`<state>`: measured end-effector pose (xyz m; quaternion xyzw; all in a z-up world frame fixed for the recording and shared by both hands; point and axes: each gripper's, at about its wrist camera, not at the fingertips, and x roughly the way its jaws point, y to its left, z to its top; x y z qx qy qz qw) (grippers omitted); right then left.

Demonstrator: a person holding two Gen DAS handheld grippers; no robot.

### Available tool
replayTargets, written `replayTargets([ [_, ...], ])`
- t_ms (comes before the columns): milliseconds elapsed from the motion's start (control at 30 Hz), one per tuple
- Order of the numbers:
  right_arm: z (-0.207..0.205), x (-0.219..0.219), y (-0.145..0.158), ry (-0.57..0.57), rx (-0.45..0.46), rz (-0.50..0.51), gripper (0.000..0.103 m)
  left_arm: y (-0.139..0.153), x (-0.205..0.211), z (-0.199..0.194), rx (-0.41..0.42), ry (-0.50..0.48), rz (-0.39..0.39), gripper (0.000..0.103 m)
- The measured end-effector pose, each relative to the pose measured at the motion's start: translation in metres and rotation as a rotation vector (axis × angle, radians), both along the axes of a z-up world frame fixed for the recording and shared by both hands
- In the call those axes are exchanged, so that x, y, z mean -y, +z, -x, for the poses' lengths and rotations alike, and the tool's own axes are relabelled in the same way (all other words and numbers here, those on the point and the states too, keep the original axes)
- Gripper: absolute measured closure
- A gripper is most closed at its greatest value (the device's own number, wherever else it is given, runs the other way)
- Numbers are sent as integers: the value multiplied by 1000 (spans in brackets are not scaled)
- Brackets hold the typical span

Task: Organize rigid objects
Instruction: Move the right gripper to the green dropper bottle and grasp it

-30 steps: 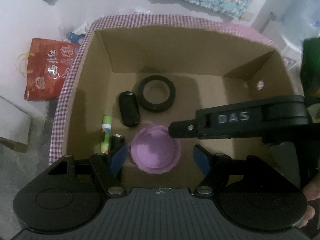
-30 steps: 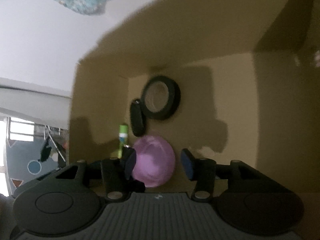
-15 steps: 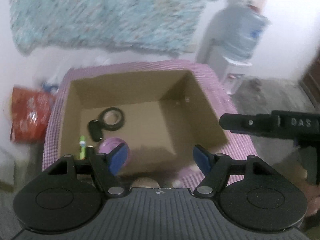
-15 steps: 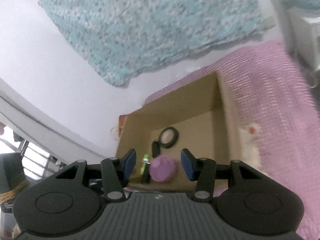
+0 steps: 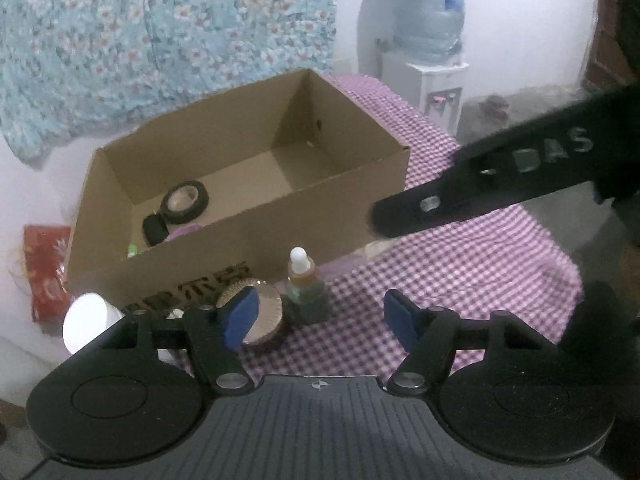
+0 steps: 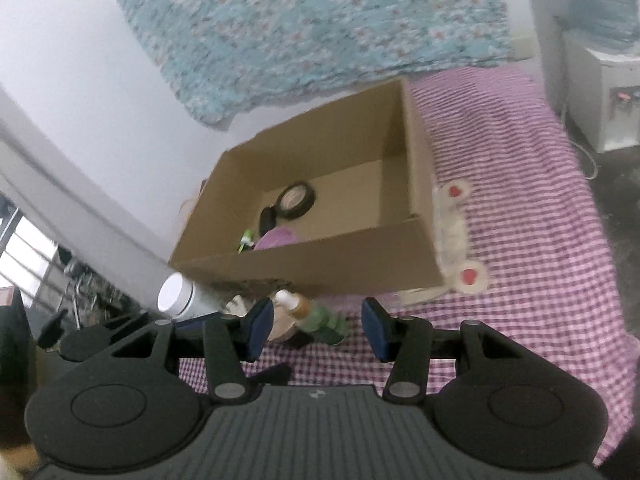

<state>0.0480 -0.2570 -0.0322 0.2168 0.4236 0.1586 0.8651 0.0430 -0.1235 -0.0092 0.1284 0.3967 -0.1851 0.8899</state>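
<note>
Cardboard box (image 5: 224, 236), open-topped, standing on a surface under purple checked cloth (image 5: 460, 264); contents so far, grouped at its left end: one black tape roll (image 5: 185, 203), one black oval case (image 5: 155, 229) touching the roll, one purple round lid or bowl (image 6: 276, 239) mostly hidden behind the near wall, one green-capped stick (image 6: 245, 238) beside it; the rest of the box floor is bare. Still outside, lined up just beside the box's near wall: one small dropper bottle (image 5: 303, 280) with white tip and amber-green body, upright; one round gold-rimmed compact or tin (image 5: 262, 316), close to the bottle; one white cylindrical container (image 5: 86, 322) at the left edge of the surface. One soft white item with red spots (image 6: 456, 232) lies against the box's right end, and by judgement is not among the rigid pieces. Left tool (image 5: 318, 320): jaws parted, nothing between the pads, having just narrowed slightly; hovers above the compact and bottle. Right tool (image 6: 318, 330): jaws parted and empty, over the same bottle. Progress, by judgement: roughly half done, four items boxed, at least three rigid ones left to lift in; the bottle looks the likeliest next pick
</note>
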Motion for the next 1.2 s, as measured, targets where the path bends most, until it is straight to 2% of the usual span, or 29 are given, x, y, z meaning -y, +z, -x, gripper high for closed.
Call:
replayTargets([
  [100, -8, -15, -4, 37, -3, 18, 51, -7, 1, -1, 24, -3, -24, 35],
  [367, -24, -37, -12, 119, -10, 78, 57, -25, 0, -11, 18, -11, -10, 46],
  [600, -38, -43, -21, 164, -10, 86, 60, -34, 5, -16, 26, -26, -6, 54],
  [800, -48, -44, -28, 187, -19, 75, 74, -39, 7, -19, 24, -19, -4, 62],
  [867, -48, -45, -30, 190, -25, 72, 80, -41, 8, -17, 34, -16, -3, 67],
  [967, -46, -44, -31, 183, -21, 74, 83, -42, 9, -15, 37, -8, 3, 73],
  [1100, -42, -40, -28, 172, -20, 78, 86, -40, 12, -12, 26, -6, 26, 76],
  [1133, -40, -37, -26, 169, -18, 75, 92, -40, 14, -11, 27, -10, 28, 76],
  [1200, -38, -34, -25, 161, -29, 75, 92, -39, 18, -8, 27, -21, 41, 76],
])
